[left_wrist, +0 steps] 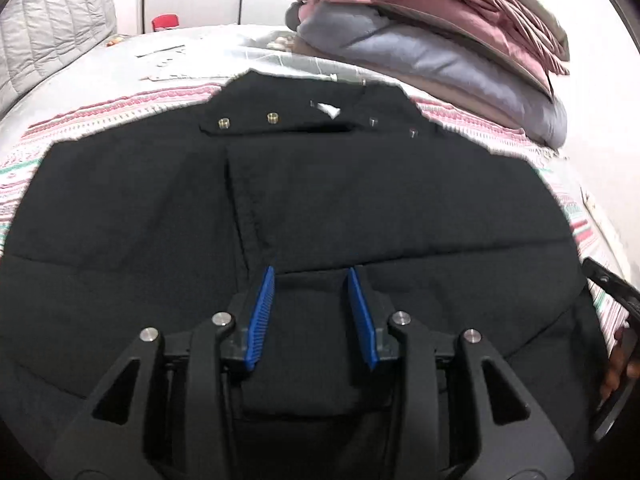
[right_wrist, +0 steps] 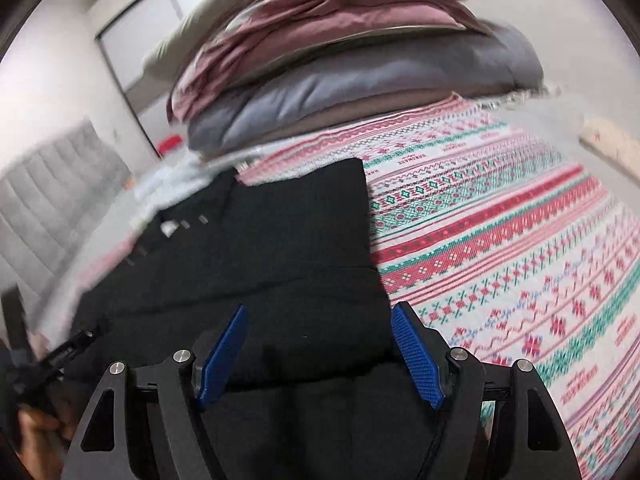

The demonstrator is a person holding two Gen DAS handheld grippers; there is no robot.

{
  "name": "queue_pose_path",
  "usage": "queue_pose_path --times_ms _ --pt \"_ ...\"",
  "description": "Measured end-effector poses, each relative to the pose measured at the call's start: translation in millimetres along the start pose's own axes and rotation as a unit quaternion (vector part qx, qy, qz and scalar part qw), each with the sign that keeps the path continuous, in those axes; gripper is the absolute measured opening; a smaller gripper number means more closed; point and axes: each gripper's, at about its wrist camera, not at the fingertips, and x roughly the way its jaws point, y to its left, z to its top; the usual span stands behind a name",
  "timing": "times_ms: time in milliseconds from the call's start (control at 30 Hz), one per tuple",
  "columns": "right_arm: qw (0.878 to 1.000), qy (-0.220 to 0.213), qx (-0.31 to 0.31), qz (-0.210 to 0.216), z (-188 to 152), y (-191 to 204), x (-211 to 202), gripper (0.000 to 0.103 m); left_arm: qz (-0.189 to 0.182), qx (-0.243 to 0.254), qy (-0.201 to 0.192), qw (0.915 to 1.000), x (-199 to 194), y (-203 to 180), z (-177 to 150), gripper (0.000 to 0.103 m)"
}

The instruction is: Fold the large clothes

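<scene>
The left gripper [left_wrist: 311, 276] has its blue pads [left_wrist: 262, 316] spread apart, and a thick fold of the black jacket [left_wrist: 360, 208] sits between them; the pads do not press it, so the fingers are released. The right gripper [right_wrist: 320, 316] is the same: its pads [right_wrist: 416, 356] stand wide, with black cloth lying in the gap and the right pad just at the jacket's edge. Nothing is grasped by either one.

The jacket lies flat on the striped blanket [right_wrist: 500, 240], collar away from the person, with its snaps [left_wrist: 272, 117] and a white label [left_wrist: 330, 110] showing near the collar. The near part looks already doubled over, because a straight folded edge crosses just in front of the left pads. Behind the jacket there is a pile of bedding [left_wrist: 440, 52], near the collar but not touching it, as far as I can tell.

I judge that the step in hand is taking the near edge for the next fold. To do it well, both grippers should close on all the layers at once, at the same height on each side, and lift together, so the thick cloth does not slip or twist. The fold should stop short of the bedding. The right view is blurred, so finer details there are uncertain.
</scene>
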Motion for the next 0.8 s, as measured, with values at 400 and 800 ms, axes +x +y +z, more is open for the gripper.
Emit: queue_pose_path --times_ms 400,800 --pt "0.992 0.015 0.125 -0.025 -10 -94 -4 0.073 -0.033 -0.016 -0.022 0.9991 -34 7 -4 0.084" --pt "0.991 0.061 -0.096 -0.066 -10 -13 32 0.073 -0.019 -0.002 -0.024 0.9995 -9 -2 7 0.084"
